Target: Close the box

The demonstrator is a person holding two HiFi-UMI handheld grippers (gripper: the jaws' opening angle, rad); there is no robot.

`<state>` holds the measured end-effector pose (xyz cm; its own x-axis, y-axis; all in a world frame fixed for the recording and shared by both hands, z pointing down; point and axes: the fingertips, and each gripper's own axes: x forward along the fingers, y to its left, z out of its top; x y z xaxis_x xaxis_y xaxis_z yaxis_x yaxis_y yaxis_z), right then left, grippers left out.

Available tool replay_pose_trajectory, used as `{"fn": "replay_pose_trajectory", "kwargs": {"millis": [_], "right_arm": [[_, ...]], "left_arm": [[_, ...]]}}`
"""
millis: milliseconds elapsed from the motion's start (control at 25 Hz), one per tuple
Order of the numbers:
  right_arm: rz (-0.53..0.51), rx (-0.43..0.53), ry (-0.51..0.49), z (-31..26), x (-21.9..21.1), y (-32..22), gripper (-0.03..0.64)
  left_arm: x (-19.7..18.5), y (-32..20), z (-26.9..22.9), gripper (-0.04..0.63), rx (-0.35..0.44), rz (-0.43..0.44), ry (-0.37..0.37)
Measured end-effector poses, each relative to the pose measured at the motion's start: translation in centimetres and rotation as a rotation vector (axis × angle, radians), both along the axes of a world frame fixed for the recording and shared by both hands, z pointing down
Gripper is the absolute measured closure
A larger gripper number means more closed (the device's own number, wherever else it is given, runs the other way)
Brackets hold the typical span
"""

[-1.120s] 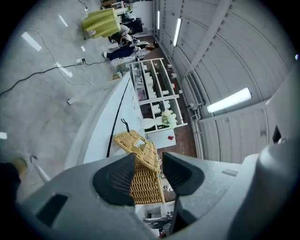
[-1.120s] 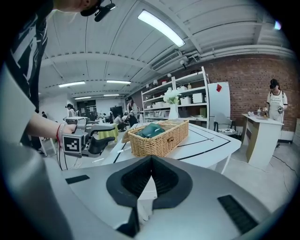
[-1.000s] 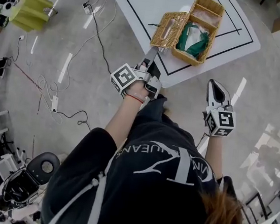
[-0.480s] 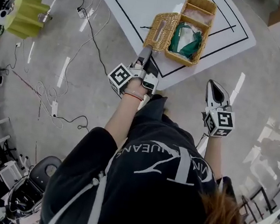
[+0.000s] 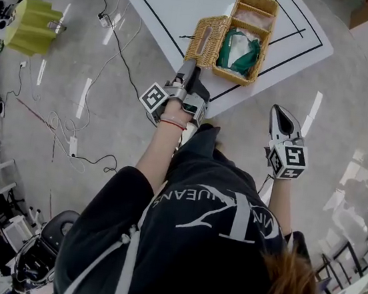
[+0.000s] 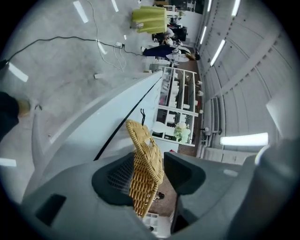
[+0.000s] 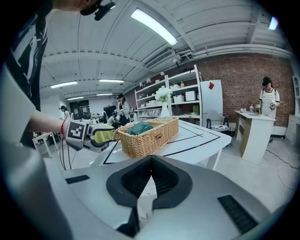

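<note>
Folding the lid (image 6: 143, 157) onto the box (image 5: 233, 77) is awaited: the left gripper (image 5: 189, 70), jaws just spread, straddles it; the right gripper (image 7: 151, 161) is pressed together.

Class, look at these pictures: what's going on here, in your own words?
A person is working on closing a wicker box that stands on a white table. The left gripper has the box's open lid between its jaws, which have just been opening; the lid lies against one pad, with what looks like a slight gap at the other. A green cloth lies inside the box. The right gripper is shut and empty, held clear of the table.
</note>
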<state>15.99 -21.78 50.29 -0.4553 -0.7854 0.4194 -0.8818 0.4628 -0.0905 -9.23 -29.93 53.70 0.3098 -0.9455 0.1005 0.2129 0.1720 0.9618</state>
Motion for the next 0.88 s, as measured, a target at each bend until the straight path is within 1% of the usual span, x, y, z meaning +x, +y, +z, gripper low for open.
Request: {"fn": "replay_pose_trajectory", "kwargs": {"millis": [80, 200, 280, 400, 480, 640, 880], "right_arm": [[-0.003, 0.001, 0.000, 0.0, -0.1, 0.0, 0.620], [-0.002, 0.001, 0.000, 0.0, -0.1, 0.0, 0.620], [0.002, 0.000, 0.001, 0.0, 0.2, 0.0, 0.620], [0.009, -0.002, -0.001, 0.0, 0.5, 0.2, 0.620], [0.010, -0.003, -0.001, 0.1, 0.6, 0.4, 0.620], [0.010, -0.004, -0.006, 0.2, 0.6, 0.6, 0.620], [0.004, 0.011, -0.013, -0.3, 0.0, 0.7, 0.620]], "left_arm": [[0.1, -0.4, 0.0, 0.402, -0.002, -0.012, 0.016], [-0.1, -0.9, 0.3, 0.418, -0.007, -0.035, 0.001], [-0.2, -1.3, 0.4, 0.432, -0.002, -0.035, -0.022], [-0.2, -1.2, 0.8, 0.447, -0.013, -0.026, -0.079], [-0.3, -1.0, 0.8, 0.489, -0.012, -0.023, -0.148], [-1.3, -1.4, -0.9, 0.507, 0.055, -0.007, -0.331], [-2.2, -1.9, -4.2, 0.536, 0.159, 0.025, -0.564]]}}
